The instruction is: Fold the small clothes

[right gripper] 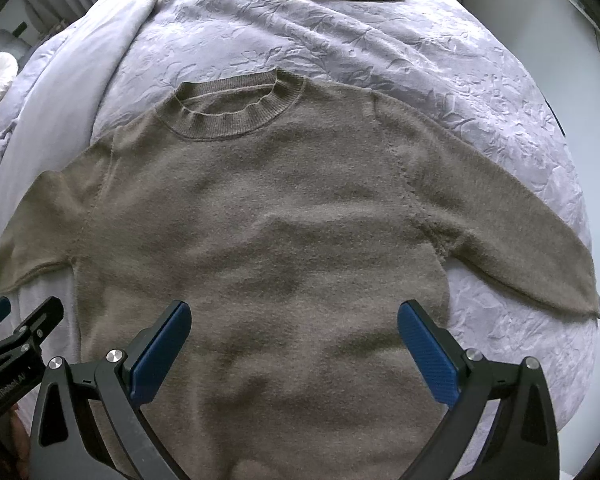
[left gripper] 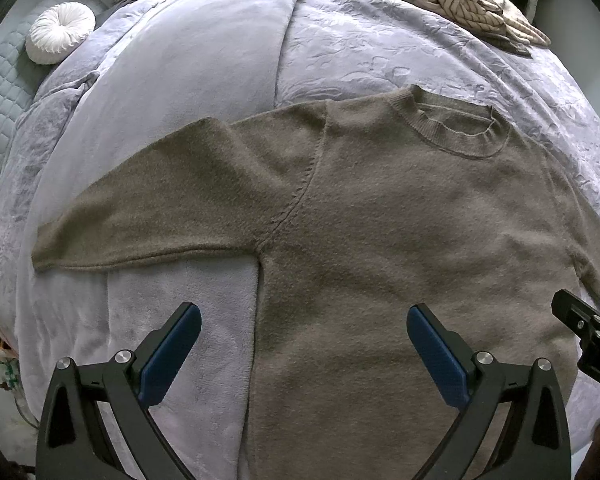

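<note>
A bed [left gripper: 228,60] under a lavender quilt [right gripper: 380,52], daylight soft.

Bedcover [left gripper: 380,52]: pale lilac with a raised leaf pattern, spread over the bed.
Blanket [left gripper: 204,80]: plain, smooth lilac, lying on the left side.
Cushion [left gripper: 60,32]: round, white, pleated, far left.
Quilted mattress [left gripper: 0,112]: grey-green, at the left edge.

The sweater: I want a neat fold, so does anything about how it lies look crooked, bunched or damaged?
Nothing stands out. The sweater lies flat, neckline away from the camera, both sleeves spread out to the sides, with only soft ripples across the body. No holes or stains show. Both hand-held grippers, left and right, are open above its lower part.
</note>
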The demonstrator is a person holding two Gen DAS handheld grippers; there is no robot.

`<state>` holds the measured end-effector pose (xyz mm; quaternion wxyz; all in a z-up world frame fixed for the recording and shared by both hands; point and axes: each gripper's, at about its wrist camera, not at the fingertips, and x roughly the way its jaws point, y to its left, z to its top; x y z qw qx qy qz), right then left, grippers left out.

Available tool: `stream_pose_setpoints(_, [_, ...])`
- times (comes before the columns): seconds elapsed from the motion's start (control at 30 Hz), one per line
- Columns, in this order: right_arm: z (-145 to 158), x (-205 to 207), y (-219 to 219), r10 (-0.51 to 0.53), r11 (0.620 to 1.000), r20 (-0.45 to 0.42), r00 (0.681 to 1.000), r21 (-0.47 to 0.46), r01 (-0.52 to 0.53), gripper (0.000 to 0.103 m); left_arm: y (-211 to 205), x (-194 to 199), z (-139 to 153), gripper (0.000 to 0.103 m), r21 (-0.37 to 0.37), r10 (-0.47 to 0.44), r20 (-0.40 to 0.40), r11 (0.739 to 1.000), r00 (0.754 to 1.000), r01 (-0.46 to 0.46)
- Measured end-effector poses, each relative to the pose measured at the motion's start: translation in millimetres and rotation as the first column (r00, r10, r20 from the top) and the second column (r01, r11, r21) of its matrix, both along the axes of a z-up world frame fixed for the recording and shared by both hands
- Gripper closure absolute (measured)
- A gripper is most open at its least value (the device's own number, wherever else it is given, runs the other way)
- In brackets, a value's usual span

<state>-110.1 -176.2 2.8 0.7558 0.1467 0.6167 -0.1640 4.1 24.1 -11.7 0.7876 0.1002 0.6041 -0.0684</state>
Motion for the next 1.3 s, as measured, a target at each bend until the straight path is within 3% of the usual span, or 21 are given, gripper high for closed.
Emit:
stream_pose_setpoints(0.67, [2.8, 2.9, 6.9, 0.021, 0.999, 0.0, 1.0, -0.046, -0.021, 0.0, 0.7, -1.0, 1.1, 0.0, 0.002, 0.001, 0.002, 1.0, 1.0, -0.001])
stream_pose_setpoints(1.3, [-8.4, 6.1, 12.8, 0.02, 1.0, -0.012, 1.0, -0.019, -0.02, 0.0, 11.6, 2.8, -6.6, 0.0, -0.019, 0.018, -0.013, 1.0, 1.0, -0.019])
